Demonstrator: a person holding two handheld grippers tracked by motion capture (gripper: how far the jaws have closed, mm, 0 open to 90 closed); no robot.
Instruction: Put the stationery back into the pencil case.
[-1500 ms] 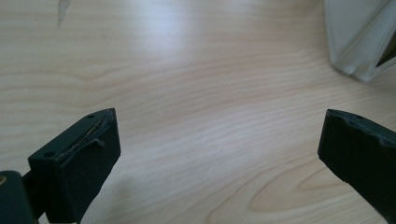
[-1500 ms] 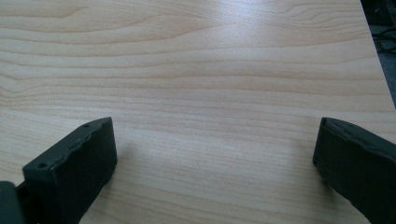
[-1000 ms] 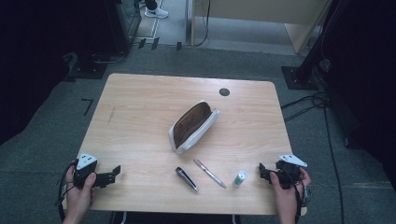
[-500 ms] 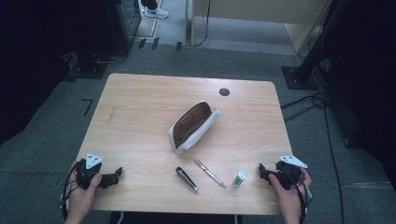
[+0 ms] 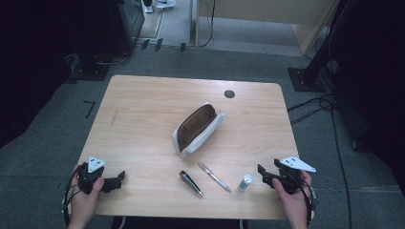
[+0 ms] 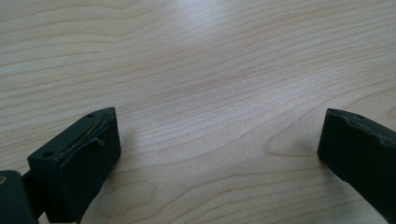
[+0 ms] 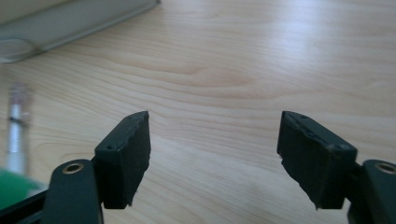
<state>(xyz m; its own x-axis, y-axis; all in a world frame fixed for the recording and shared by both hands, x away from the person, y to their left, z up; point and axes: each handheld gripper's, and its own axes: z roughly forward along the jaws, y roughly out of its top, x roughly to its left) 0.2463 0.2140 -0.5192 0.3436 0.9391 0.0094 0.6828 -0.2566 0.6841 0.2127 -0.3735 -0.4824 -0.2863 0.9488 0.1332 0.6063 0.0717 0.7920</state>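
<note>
Nearest us, our left gripper [image 5: 119, 180] gapes wide over bare table [image 5: 143, 119] — nothing held. Our right gripper [image 5: 261, 172] has just been closing, empty, beside the small green-capped tube [image 5: 245, 182]. Farther off lies the open pouch [image 5: 198, 129].

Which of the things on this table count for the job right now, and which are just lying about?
In the job:
open pencil case
dark pen
clear pen
small green-capped tube
right gripper, open, jaws just been closing on nothing
left gripper, open

Lying about:
round grommet
floor cables
</note>
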